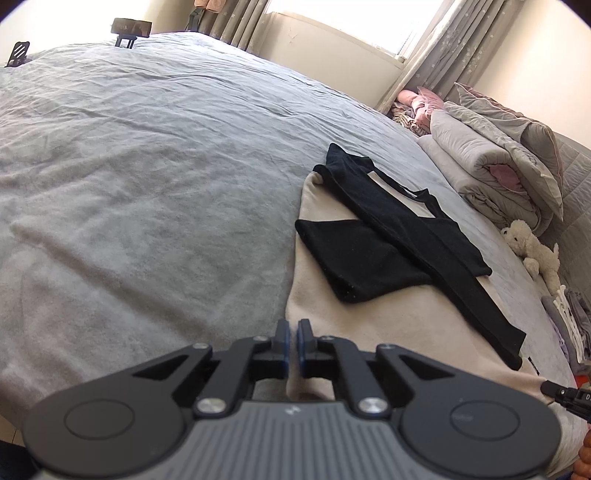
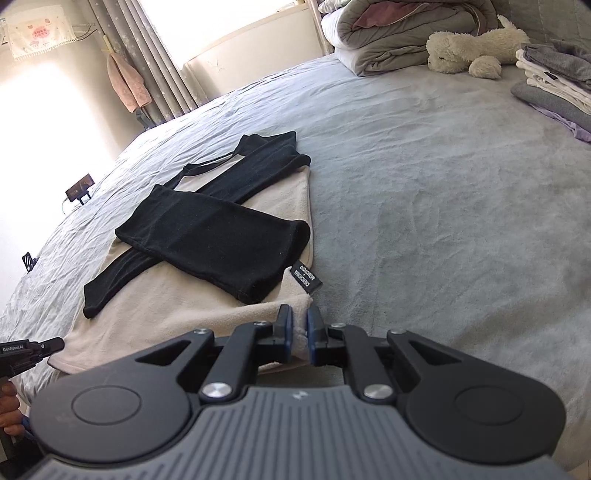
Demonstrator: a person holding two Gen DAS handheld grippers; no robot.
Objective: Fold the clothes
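Note:
A beige garment (image 1: 369, 325) (image 2: 166, 306) lies flat on the grey bed cover (image 1: 147, 184) (image 2: 443, 184). Its two black sleeves (image 1: 369, 254) (image 2: 214, 236) are folded crosswise over the body, and a black label (image 2: 307, 277) sticks out at the hem. My left gripper (image 1: 293, 332) is shut on the hem at the garment's left corner, with beige cloth showing between the pads. Shut on the opposite hem corner is my right gripper (image 2: 300, 321), a bunch of beige fabric pinched between its blue pads (image 2: 286, 325). Each gripper's tip shows at the other view's edge.
Folded quilts (image 1: 498, 162) (image 2: 388, 33) are piled at the head of the bed, with a white plush toy (image 1: 532, 247) (image 2: 469, 48) beside them. A stack of folded clothes (image 2: 554, 85) sits at the bed's right. A phone on a stand (image 1: 131, 29) (image 2: 79, 190) is on the far side.

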